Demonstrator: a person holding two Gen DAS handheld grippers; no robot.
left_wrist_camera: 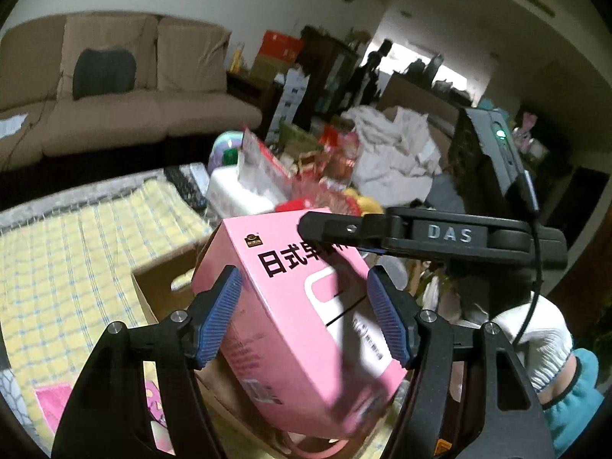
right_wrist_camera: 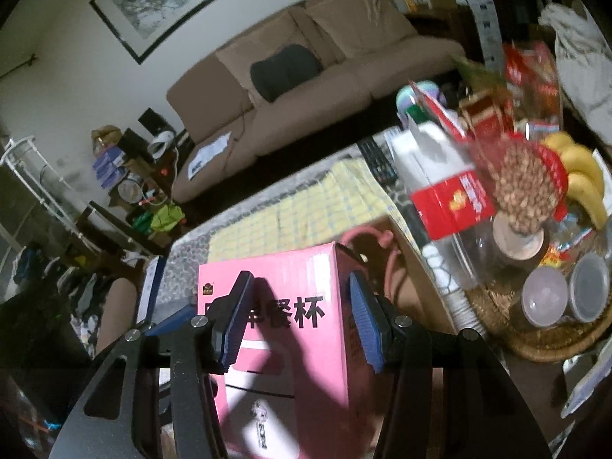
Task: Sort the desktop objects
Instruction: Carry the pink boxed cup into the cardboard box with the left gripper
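The pink box (left_wrist_camera: 302, 321) hides most of the cardboard carton (left_wrist_camera: 160, 287) behind it, and its black print is partly covered by a gripper finger. The far clutter on the desk (right_wrist_camera: 267, 214) is blurred.

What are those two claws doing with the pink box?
A person is tidying a messy table with a gripper in each hand. Both the left gripper and the right gripper have their jaws around the pink box, holding it tilted above an open cardboard box.

table (right_wrist_camera: 183, 264) – yellow checked cloth (right_wrist_camera: 306, 210) | on it – cardboard box (left_wrist_camera: 160, 287), keyboard (right_wrist_camera: 376, 160), woven tray (right_wrist_camera: 554, 340)
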